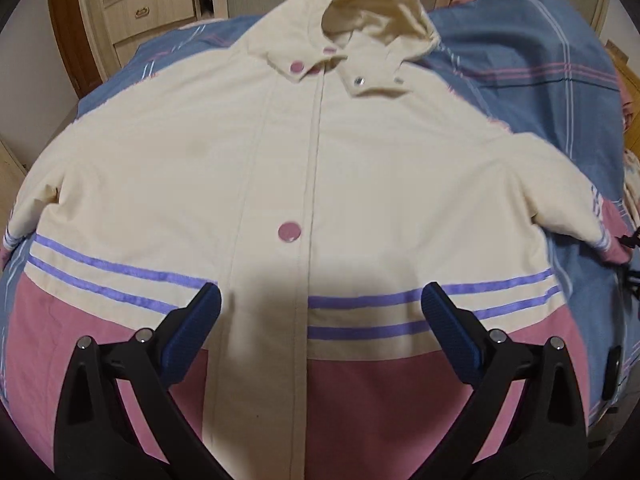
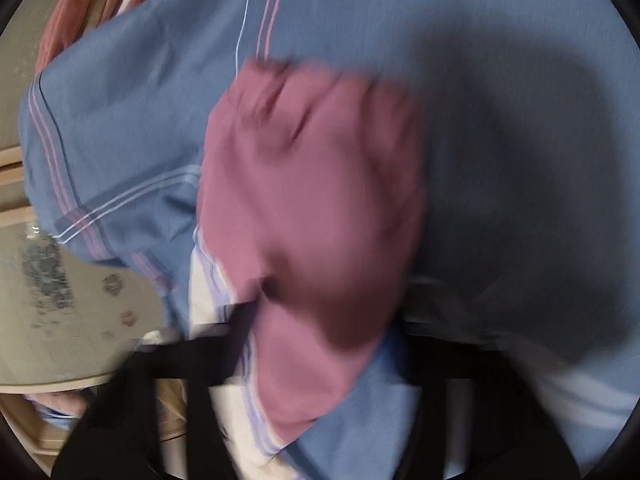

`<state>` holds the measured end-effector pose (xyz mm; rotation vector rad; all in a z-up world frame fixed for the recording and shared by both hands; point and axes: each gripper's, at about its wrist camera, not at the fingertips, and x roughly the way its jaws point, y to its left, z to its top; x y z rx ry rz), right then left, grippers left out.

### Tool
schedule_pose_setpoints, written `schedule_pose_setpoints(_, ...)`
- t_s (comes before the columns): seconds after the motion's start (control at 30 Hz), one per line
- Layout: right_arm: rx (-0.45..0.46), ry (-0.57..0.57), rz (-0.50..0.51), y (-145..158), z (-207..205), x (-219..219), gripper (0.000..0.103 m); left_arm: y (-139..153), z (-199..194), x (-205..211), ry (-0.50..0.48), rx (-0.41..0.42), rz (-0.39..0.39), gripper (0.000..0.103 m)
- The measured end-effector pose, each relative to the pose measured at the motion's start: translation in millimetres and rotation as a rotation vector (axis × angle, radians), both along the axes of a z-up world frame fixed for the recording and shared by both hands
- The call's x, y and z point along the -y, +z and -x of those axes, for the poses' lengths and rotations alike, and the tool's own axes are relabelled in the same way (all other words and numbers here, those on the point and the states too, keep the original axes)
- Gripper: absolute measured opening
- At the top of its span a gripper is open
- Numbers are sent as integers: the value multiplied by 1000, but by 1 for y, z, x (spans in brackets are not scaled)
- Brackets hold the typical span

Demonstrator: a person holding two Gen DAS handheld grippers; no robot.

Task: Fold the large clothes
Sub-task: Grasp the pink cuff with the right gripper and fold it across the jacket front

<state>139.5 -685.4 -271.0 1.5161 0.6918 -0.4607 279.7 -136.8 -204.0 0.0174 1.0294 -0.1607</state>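
Observation:
A cream hooded jacket point(image 1: 280, 152) with purple stripes and a pink hem lies front-up and spread flat on the bed. Its hood point(image 1: 376, 8) points away from me. My left gripper point(image 1: 320, 312) hovers open and empty above the lower front placket, its blue pads either side. In the blurred right wrist view, the jacket's pink sleeve cuff point(image 2: 312, 216) fills the middle, right in front of my right gripper point(image 2: 320, 360). The black fingers point(image 2: 192, 364) are smeared, so whether they grip the sleeve is unclear.
The bed carries a blue quilt point(image 1: 540, 80) with pink and white stripes. A wooden drawer unit point(image 1: 140, 12) stands at the back left. A reddish blanket point(image 2: 76, 12) lies bunched at the bed's far corner. A patterned headboard panel point(image 2: 60, 304) is at the left of the right wrist view.

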Motion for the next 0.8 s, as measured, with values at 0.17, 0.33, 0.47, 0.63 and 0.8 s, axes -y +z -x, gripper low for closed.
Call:
schedule_pose_setpoints(0.17,100,2,181,58,14,-7,10,-13,-2,-11,35,-46,-23,101)
schedule_pose_setpoints(0.33,242,67,422,158,9,-48,9,3,6,-21,50,-11,-26,101)
schedule_pose_setpoints(0.47,410,235,507,229,-7,-118,10,34,16,-43,99,68,-22,101)
schedule_pose_setpoints(0.63,533,627,656,288,-34,-261,10,61,22,-89,203,119,15,101)
schedule_pose_setpoints(0.8,551,1046,699,272,-65,-412,17,62,22,-135,324,106,57,101)
